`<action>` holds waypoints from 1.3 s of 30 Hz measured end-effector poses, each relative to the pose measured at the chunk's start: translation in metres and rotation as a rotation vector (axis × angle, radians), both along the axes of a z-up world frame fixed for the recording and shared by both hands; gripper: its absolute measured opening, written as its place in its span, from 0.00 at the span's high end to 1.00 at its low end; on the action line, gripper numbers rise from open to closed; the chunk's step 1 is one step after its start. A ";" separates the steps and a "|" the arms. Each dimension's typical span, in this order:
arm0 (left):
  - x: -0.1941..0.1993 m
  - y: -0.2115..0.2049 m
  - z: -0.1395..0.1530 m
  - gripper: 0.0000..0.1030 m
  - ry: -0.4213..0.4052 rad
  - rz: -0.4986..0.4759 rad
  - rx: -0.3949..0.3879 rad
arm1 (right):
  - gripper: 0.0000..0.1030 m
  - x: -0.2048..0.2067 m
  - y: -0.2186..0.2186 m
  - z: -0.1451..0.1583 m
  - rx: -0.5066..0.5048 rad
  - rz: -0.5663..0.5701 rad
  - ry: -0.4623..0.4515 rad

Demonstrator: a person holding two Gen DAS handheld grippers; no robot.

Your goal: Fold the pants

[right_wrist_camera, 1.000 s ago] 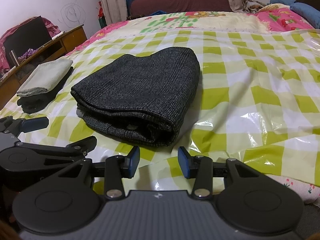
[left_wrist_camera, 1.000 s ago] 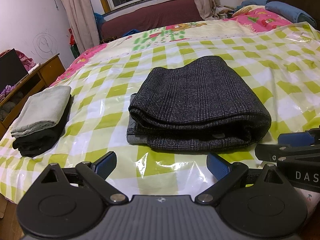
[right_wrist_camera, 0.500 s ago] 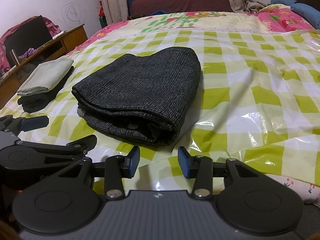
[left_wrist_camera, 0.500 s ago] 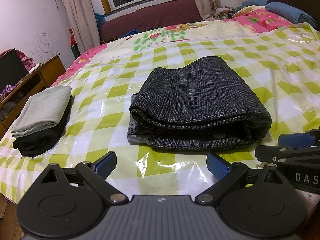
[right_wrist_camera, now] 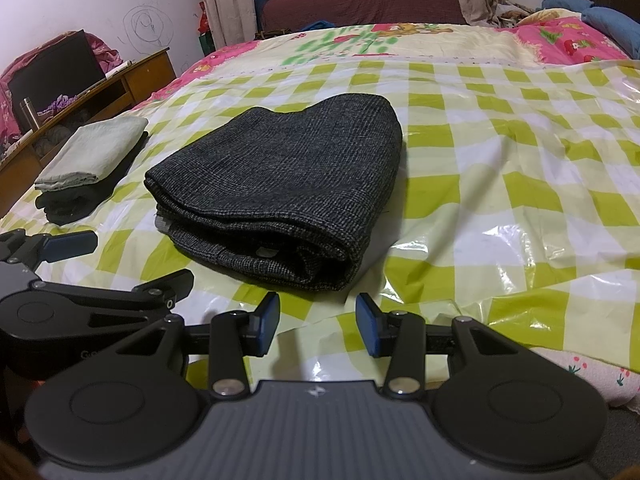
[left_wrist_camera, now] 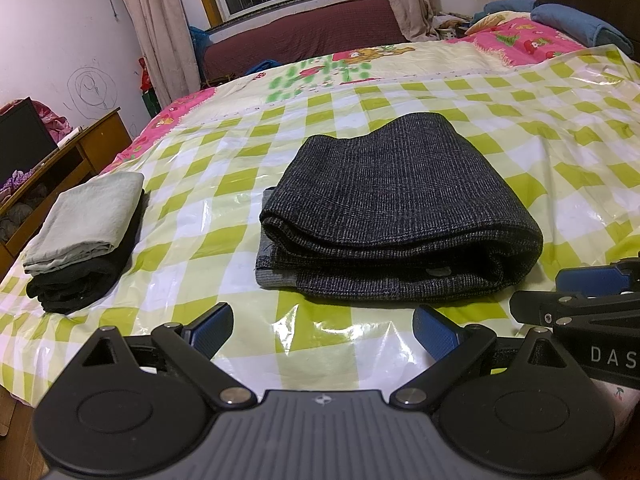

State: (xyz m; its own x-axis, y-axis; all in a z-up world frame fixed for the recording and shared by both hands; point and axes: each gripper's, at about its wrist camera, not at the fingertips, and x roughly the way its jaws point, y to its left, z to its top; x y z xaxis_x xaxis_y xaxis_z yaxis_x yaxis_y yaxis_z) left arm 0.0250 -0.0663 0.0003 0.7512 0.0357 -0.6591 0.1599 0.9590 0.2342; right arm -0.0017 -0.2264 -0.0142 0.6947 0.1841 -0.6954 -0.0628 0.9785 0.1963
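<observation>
Dark grey checked pants (left_wrist_camera: 396,208) (right_wrist_camera: 280,192) lie folded into a thick bundle on the green-and-white checked plastic sheet (left_wrist_camera: 192,216) (right_wrist_camera: 500,184) covering the bed. My left gripper (left_wrist_camera: 322,330) hovers just in front of the bundle, jaws wide open with nothing between them. My right gripper (right_wrist_camera: 317,328) is also open and empty, a little short of the bundle's near right corner. Each gripper shows at the edge of the other's view, and neither touches the pants.
A stack of folded clothes, pale grey-green on black (left_wrist_camera: 84,236) (right_wrist_camera: 88,168), sits at the sheet's left edge. A wooden desk (left_wrist_camera: 60,168) stands left of the bed. Pillows and a blue blanket (left_wrist_camera: 576,28) lie at the far right.
</observation>
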 end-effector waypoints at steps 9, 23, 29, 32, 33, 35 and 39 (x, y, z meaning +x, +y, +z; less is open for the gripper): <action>0.000 0.000 0.000 0.00 0.002 0.000 -0.001 | 0.58 0.000 0.000 0.000 0.000 0.001 0.001; -0.001 0.000 -0.001 0.00 0.001 0.000 0.001 | 0.58 0.000 0.001 -0.001 -0.002 0.001 0.003; -0.001 0.001 0.000 0.00 0.001 0.000 0.001 | 0.58 -0.002 0.001 -0.003 -0.003 0.005 0.005; -0.001 0.000 -0.001 0.00 0.001 0.000 0.002 | 0.58 -0.001 0.001 -0.003 -0.003 0.004 0.006; -0.001 0.000 -0.001 0.00 0.000 0.000 0.002 | 0.58 -0.002 0.001 -0.003 -0.003 0.005 0.006; -0.001 0.000 -0.001 0.00 0.001 0.000 0.002 | 0.58 -0.002 0.001 -0.003 -0.004 0.005 0.006; -0.001 0.000 -0.001 0.00 0.000 0.000 0.004 | 0.58 -0.001 0.002 -0.003 -0.005 0.004 0.005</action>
